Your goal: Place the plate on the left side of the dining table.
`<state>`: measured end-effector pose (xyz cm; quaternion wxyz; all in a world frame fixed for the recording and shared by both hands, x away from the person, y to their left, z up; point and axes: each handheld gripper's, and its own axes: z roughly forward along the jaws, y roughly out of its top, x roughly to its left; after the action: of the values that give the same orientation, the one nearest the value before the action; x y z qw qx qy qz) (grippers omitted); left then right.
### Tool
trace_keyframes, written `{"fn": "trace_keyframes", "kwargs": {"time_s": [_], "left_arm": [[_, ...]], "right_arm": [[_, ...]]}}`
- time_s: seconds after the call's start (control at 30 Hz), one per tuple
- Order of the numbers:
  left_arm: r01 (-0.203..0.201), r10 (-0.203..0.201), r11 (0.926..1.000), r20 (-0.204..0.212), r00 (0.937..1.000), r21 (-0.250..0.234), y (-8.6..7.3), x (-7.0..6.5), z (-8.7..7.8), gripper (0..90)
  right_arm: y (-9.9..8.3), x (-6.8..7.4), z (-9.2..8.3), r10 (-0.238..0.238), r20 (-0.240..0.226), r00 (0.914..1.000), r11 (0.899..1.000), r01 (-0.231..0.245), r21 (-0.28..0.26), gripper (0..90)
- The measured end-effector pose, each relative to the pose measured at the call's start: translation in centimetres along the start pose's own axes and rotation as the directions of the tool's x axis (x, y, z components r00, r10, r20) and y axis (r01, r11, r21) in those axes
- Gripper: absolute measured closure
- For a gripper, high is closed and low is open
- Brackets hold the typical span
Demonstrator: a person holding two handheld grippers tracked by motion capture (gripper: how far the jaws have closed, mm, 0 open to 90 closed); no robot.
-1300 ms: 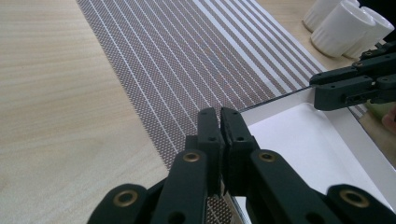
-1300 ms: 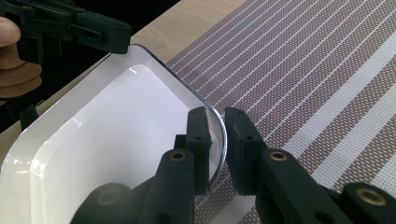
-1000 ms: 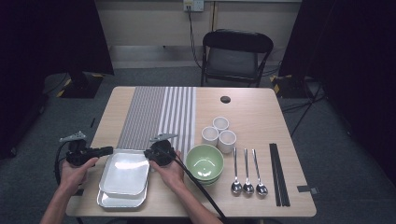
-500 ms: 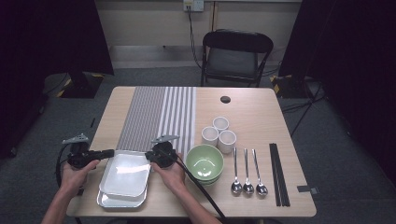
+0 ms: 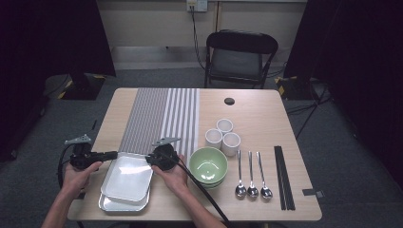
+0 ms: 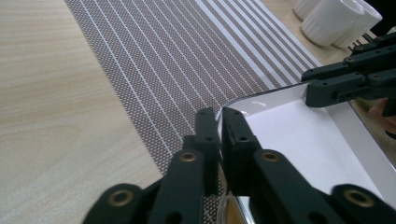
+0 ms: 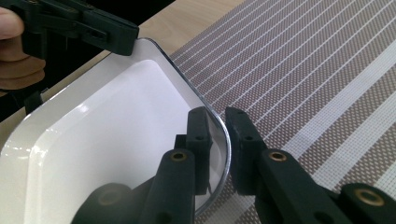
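Note:
Two white rectangular trays lie stacked at the table's front left. The upper tray (image 5: 128, 178) sits slightly askew on the lower tray (image 5: 119, 205). My left gripper (image 5: 115, 154) has its jaws on the upper tray's far left rim. In the left gripper view that gripper (image 6: 219, 114) pinches the rim of the tray (image 6: 299, 140). My right gripper (image 5: 148, 159) holds the opposite far corner, and in the right gripper view it (image 7: 218, 114) has the curved rim of the tray (image 7: 107, 140) between its jaws. Both pairs of jaws have just been opening slightly, with the rim still between them.
A striped placemat (image 5: 161, 118) runs up the table behind the trays. Right of my right hand are stacked green bowls (image 5: 208, 165), three white cups (image 5: 222, 135), three spoons (image 5: 252, 175) and black chopsticks (image 5: 283, 178). A small black disc (image 5: 229, 101) lies near the far edge, a chair (image 5: 240, 52) beyond.

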<state>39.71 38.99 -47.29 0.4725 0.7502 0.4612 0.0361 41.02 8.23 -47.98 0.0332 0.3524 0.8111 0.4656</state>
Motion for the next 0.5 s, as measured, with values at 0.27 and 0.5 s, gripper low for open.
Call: {"fn": "trace_keyframes", "kwargs": {"time_s": [0.27, 0.5], "left_arm": [[0.018, -0.018, 0.9997, -0.01, 0.9998, -0.013, -0.64, -0.18, -0.78, 67.3], [0.026, -0.027, 0.9995, -0.035, 0.999, -0.015, -0.7, 0.01, -0.84, 66.0]], "right_arm": [[-0.26, -0.27, -0.15, 0.02, 0.0, 0.9998, 1.0, -0.02, 0.003, 82.3], [-0.29, -0.28, -0.27, 0.027, 0.023, 0.9994, 1.0, -0.027, 0.001, 84.5]]}}
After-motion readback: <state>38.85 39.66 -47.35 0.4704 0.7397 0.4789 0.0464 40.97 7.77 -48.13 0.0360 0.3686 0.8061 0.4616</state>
